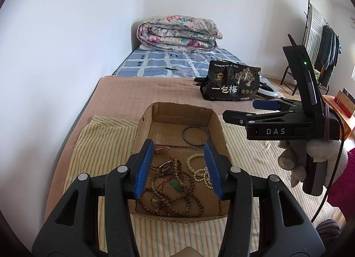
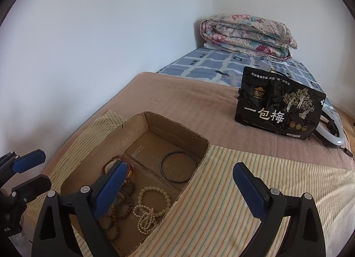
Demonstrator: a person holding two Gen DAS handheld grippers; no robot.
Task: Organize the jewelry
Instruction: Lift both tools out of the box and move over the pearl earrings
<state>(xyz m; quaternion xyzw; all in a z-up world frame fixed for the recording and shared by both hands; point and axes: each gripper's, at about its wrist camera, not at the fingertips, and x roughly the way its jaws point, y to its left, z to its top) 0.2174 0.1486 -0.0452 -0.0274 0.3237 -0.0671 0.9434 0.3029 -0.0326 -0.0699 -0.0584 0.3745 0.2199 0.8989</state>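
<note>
An open cardboard box (image 1: pixel 145 128) (image 2: pixel 137 128) lies on a striped cloth on the bed. In it are brown bead strings (image 1: pixel 175 199) (image 2: pixel 124 192), a white pearl strand (image 1: pixel 203 176) (image 2: pixel 146 217), a pale bead bracelet (image 1: pixel 193 161) (image 2: pixel 153 199), a dark bangle (image 1: pixel 196 136) (image 2: pixel 178 169), a watch (image 1: pixel 166 166) and a green pendant (image 1: pixel 177 186). My left gripper (image 1: pixel 178 168) (image 2: pixel 30 172) is open and empty, just above the box's near end. My right gripper (image 2: pixel 179 188) (image 1: pixel 240 110) is open and empty, over the box's right wall.
The box's striped cloth (image 1: pixel 99 146) (image 2: pixel 244 190) covers a brown blanket (image 2: pixel 177 101). A black snack bag (image 1: pixel 230 81) (image 2: pixel 279 108) stands behind the box with a white ring lamp (image 2: pixel 332 139). A folded floral quilt (image 1: pixel 177 32) lies far back. A clothes rack (image 1: pixel 321 41) stands at right.
</note>
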